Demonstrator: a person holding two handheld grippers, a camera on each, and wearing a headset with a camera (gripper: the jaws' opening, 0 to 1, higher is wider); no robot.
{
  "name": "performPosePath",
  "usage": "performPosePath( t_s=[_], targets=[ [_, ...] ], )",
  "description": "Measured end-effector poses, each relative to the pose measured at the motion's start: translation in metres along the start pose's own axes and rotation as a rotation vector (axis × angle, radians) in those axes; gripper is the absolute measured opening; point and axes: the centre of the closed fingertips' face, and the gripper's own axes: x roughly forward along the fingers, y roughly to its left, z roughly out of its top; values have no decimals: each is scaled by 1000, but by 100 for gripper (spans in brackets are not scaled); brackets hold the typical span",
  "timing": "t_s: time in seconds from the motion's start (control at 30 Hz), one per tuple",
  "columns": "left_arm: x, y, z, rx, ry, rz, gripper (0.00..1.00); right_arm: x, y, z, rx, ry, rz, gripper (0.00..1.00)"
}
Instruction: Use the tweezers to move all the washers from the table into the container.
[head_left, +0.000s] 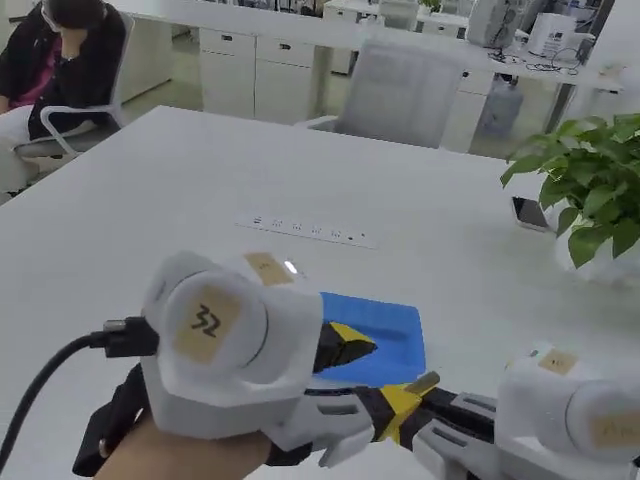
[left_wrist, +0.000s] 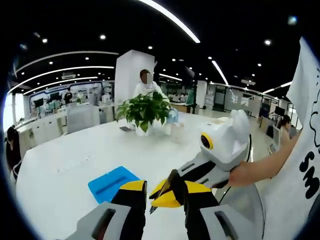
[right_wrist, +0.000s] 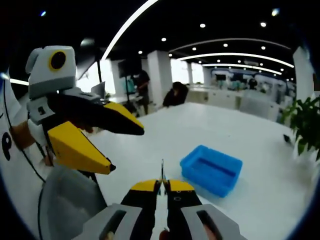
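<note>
A blue container (head_left: 385, 335) lies on the white table (head_left: 180, 200), just beyond both grippers; it is also in the left gripper view (left_wrist: 112, 182) and the right gripper view (right_wrist: 212, 170). My right gripper (right_wrist: 162, 186) is shut on thin tweezers (right_wrist: 161, 172) whose point sticks out ahead. In the head view the right gripper (head_left: 400, 405) reaches in from the lower right. My left gripper (head_left: 350, 345) is held above the table with its jaws apart and nothing between them. It faces the right gripper (left_wrist: 160, 197) closely, and its open yellow jaws (right_wrist: 125, 150) loom at the left.
A potted plant (head_left: 590, 190) stands at the right edge, with a phone (head_left: 528, 212) beside it. A flush socket strip (head_left: 305, 230) sits mid-table. An office chair (head_left: 400, 90) and a seated person (head_left: 60, 60) are beyond the far edge.
</note>
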Motion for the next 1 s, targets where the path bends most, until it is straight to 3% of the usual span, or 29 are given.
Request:
performPosePath(
  t_s=[0.23, 0.33, 0.5, 0.7, 0.83, 1.0],
  targets=[
    [3, -16, -6, 46, 32, -59, 16, -8, 23, 0, -73, 19, 91, 3],
    [3, -23, -7, 59, 37, -95, 14, -11, 33, -6, -111, 52, 147, 3],
    [2, -33, -12, 122, 65, -175, 12, -13, 39, -13, -169, 98, 198, 3],
    [1, -46, -17, 222, 93, -321, 5, -18, 47, -25, -282, 176, 288, 3],
    [3, -45, -27, 256, 129, -349, 1, -19, 48, -31, -348, 225, 323, 3],
    [4, -41, -36, 272, 152, -374, 0, -14, 49, -40, -364, 257, 357, 3]
  ],
)
